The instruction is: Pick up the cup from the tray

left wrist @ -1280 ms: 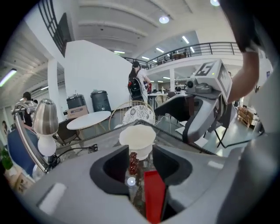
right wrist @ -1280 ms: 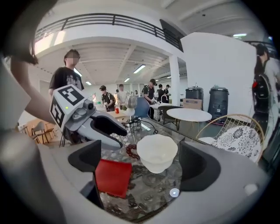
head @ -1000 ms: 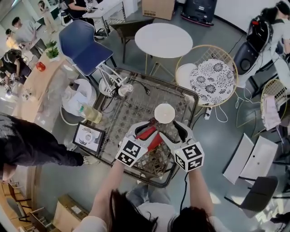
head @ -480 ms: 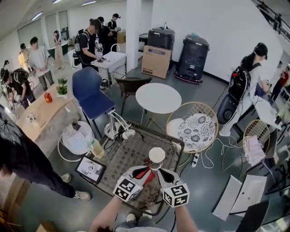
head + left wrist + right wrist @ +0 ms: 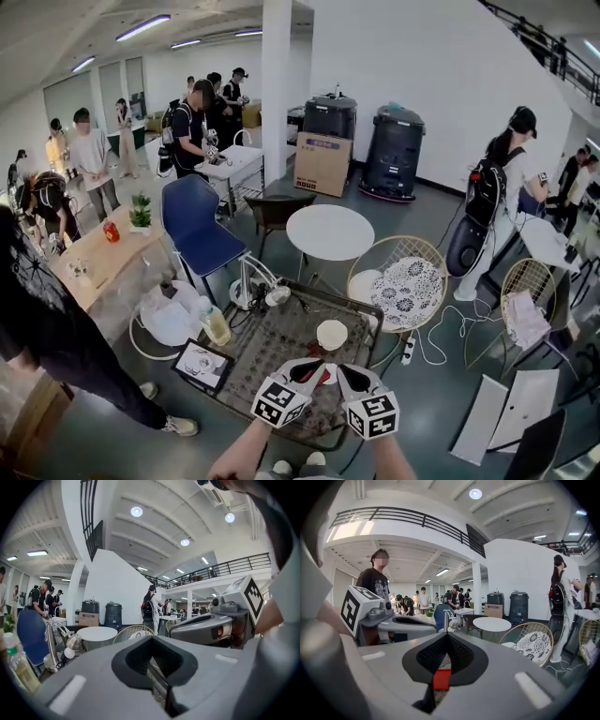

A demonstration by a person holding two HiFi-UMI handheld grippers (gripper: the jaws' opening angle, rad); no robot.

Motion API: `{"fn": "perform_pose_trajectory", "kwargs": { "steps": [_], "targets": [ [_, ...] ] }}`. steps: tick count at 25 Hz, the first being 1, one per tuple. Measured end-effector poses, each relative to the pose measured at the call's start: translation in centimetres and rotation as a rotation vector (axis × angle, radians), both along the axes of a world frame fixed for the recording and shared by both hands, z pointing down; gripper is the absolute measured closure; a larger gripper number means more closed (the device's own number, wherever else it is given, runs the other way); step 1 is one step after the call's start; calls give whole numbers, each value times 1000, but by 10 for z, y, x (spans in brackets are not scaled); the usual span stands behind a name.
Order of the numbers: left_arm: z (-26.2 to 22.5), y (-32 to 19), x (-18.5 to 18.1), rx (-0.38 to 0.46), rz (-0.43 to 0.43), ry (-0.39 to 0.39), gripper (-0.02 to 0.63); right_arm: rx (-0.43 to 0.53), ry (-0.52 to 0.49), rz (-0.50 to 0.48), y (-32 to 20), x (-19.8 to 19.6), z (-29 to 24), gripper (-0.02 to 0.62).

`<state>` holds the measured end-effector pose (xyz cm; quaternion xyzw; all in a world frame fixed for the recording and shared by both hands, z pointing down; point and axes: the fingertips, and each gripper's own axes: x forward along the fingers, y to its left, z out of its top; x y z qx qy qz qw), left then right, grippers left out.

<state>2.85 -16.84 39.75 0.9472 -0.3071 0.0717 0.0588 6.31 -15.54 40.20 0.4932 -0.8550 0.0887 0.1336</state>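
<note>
1. My left gripper (image 5: pixel 314 368): jaws together, with only a thin slit showing and nothing in it.
2. My right gripper (image 5: pixel 341 371): jaws fully closed. A small red piece (image 5: pixel 441 679) sits at the seam (can't tell what it is).
3. The two tips sit side by side, near each other, over the near part of the woven tray (image 5: pixel 262 349).
4. Cup (image 5: pixel 332 335): white and upright on the tray, just beyond my tips. Neither gripper touches it.
5. Both gripper views look out across the room, towards the white round table (image 5: pixel 329 232) and the wicker chair (image 5: pixel 405 281).
6. A bottle of yellowish liquid (image 5: pixel 217 323) stands at the tray's left edge, with a framed picture (image 5: pixel 203 365) just beside it.
</note>
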Motion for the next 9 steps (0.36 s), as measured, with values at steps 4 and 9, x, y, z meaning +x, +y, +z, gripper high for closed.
{"fn": "perform_pose_trajectory", "kwargs": {
  "steps": [4, 9],
  "targets": [
    [6, 14, 5, 2, 39, -48, 606, 0, 0, 11, 7, -2, 0, 572],
    [8, 22, 12, -1, 60, -44, 606, 10, 22, 11, 11, -3, -2, 572]
  ]
}}
